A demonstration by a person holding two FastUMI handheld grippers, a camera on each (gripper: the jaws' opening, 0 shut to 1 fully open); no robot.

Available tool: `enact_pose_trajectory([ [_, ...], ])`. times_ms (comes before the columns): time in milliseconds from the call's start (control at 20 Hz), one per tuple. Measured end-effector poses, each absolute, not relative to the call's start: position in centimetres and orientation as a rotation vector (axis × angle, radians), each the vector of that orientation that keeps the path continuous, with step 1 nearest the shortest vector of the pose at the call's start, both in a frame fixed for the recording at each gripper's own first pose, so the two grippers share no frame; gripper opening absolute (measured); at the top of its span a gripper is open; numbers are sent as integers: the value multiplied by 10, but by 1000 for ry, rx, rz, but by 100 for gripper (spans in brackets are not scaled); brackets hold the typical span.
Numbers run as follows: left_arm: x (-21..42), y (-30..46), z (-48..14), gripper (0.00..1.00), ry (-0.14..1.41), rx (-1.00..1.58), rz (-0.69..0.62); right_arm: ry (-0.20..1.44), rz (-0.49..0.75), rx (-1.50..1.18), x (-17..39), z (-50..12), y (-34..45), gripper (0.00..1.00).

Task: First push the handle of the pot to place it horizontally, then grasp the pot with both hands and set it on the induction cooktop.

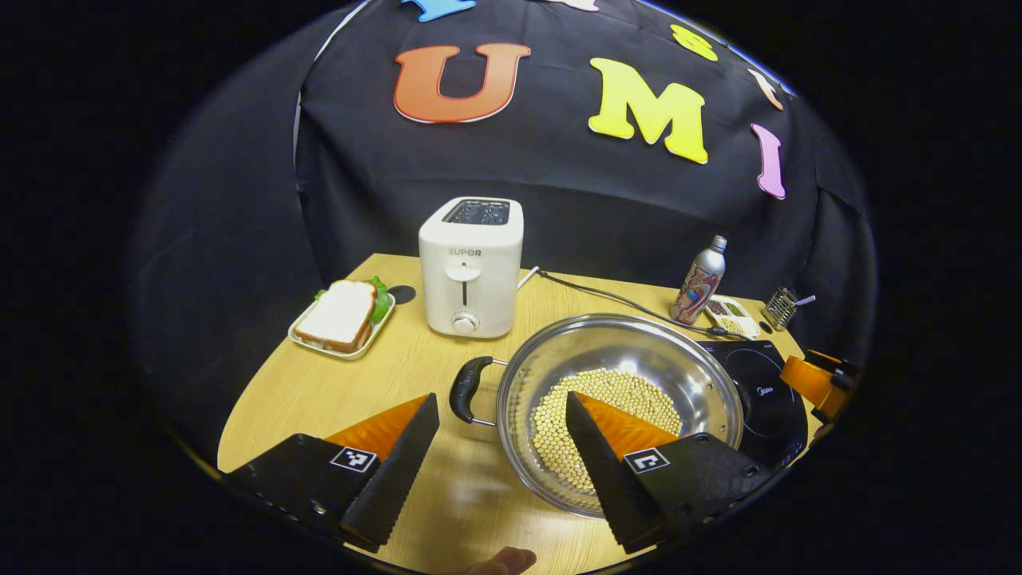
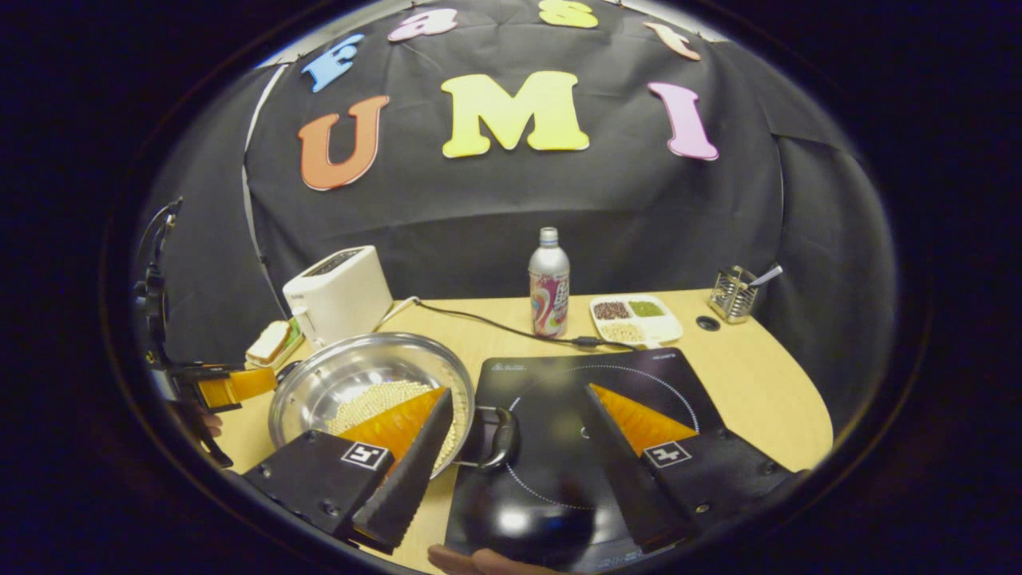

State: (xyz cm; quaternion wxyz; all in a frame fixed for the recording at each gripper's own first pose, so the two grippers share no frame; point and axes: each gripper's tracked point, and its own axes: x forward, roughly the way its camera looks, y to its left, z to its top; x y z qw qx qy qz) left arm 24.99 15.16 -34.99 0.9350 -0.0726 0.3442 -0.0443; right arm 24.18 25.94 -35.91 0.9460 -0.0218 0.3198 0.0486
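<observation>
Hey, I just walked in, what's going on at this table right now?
A person is holding a gripper in each hand over a steel pot with beans in it. The pot sits on the table beside the cooktop, with one edge overlapping it, not yet centred on it. The left gripper is open, straddling the pot's left handle. The right gripper is open around the right handle. Neither is gripping yet. A toaster stands behind.
</observation>
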Motion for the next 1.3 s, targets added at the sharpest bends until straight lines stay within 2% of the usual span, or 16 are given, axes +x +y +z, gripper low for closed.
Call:
enact_pose_trajectory([
  [50,255,153,-356,96,710,-147,-92,668,99,-36,243,-367,263,100],
  [150,264,160,-369,96,722,-128,-80,697,103,-25,245,-382,270,96],
  [250,271,163,-378,96,729,-114,-84,728,101,-26,245,-397,274,100],
  [300,273,163,-382,96,734,-107,-93,752,99,-25,245,-406,276,96],
  [350,275,163,-386,96,740,-88,-100,787,95,-23,243,-415,278,100],
  [400,278,166,-390,96,740,-66,-96,807,104,-20,243,-421,281,96],
  [500,282,167,-397,95,751,-43,-94,840,139,0,243,-430,290,100],
  [600,284,170,-408,91,791,-16,-100,839,129,-16,245,-433,285,94],
  [700,287,159,-418,84,823,-29,-138,840,132,-11,247,-435,285,80],
  [750,287,158,-418,65,827,-23,-142,838,141,-19,247,-434,285,79],
  [800,291,157,-421,70,825,-19,-143,838,151,-24,245,-434,285,71],
  [850,288,158,-418,70,829,-18,-143,837,162,-33,246,-434,284,77],
  [1000,287,158,-418,66,841,-20,-152,819,175,-31,248,-434,284,75],
  [1050,286,159,-418,66,842,-12,-153,818,172,-43,250,-436,282,70],
  [1100,283,159,-414,66,842,-7,-147,816,173,-65,251,-437,283,72],
  [1300,274,160,-410,65,833,41,-139,819,156,-128,251,-438,282,61],
])
